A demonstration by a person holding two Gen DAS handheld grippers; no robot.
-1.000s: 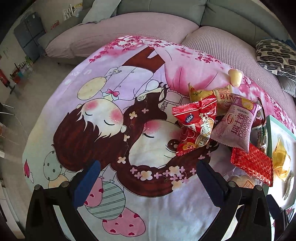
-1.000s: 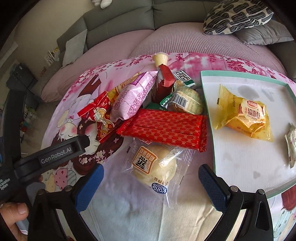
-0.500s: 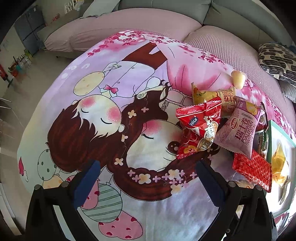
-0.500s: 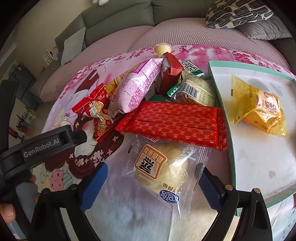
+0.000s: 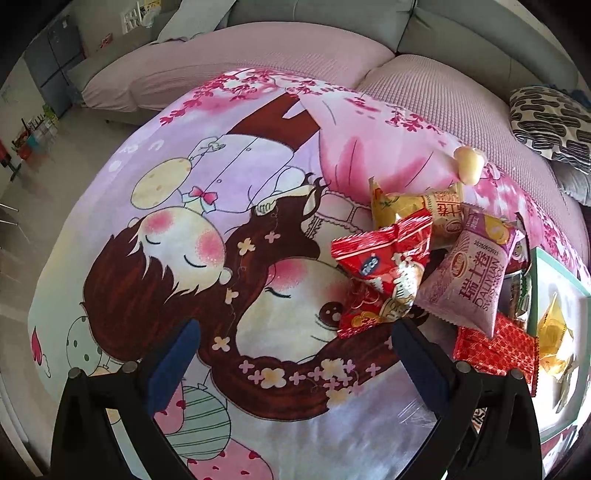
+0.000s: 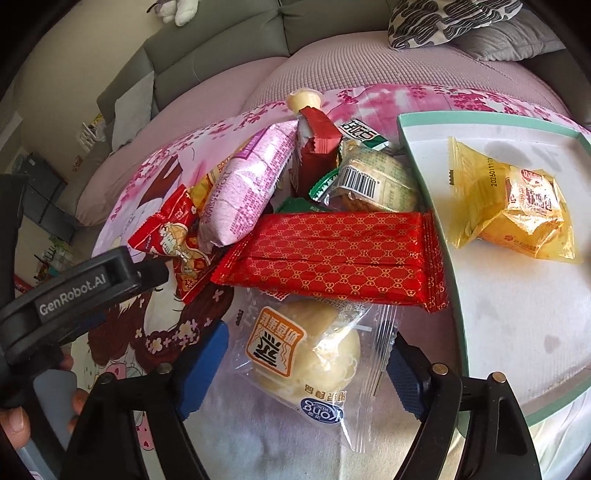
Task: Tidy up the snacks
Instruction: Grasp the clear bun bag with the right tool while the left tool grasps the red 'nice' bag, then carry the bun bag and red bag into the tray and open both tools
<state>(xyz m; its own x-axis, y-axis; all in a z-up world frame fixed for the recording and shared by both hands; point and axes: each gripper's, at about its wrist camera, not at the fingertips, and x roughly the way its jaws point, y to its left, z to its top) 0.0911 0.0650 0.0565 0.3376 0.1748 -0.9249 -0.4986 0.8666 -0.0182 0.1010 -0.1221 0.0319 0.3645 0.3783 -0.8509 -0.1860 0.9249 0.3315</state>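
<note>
Cartoon-print cloth (image 5: pixel 207 258) covers the counter, its left and far edges dropping off toward floor and the grey sofa (image 5: pixel 314 14); wide bare cloth on the left, snacks crowded at right. Left gripper (image 5: pixel 295 354) hangs over bare cloth, jaws spread wide, holding nothing; the red nice packet (image 5: pixel 384 266) lies just ahead of its right finger, pink swiss roll bag (image 5: pixel 469 280) beyond that. Right gripper (image 6: pixel 306 369) is low over the cloth, jaws wide open, with the clear-wrapped bun (image 6: pixel 314 354) lying between the blue pads (image 6: pixel 201 369), wrapper edges near both, contact unclear. Red patterned bar (image 6: pixel 343 254) lies just past the bun, touching the tray's left rim. Green-rimmed tray (image 6: pixel 458 306) sits at right holding a yellow cake packet (image 6: pixel 524 210). Person's left hand (image 6: pixel 14 424) grips its handle at lower left.
</note>
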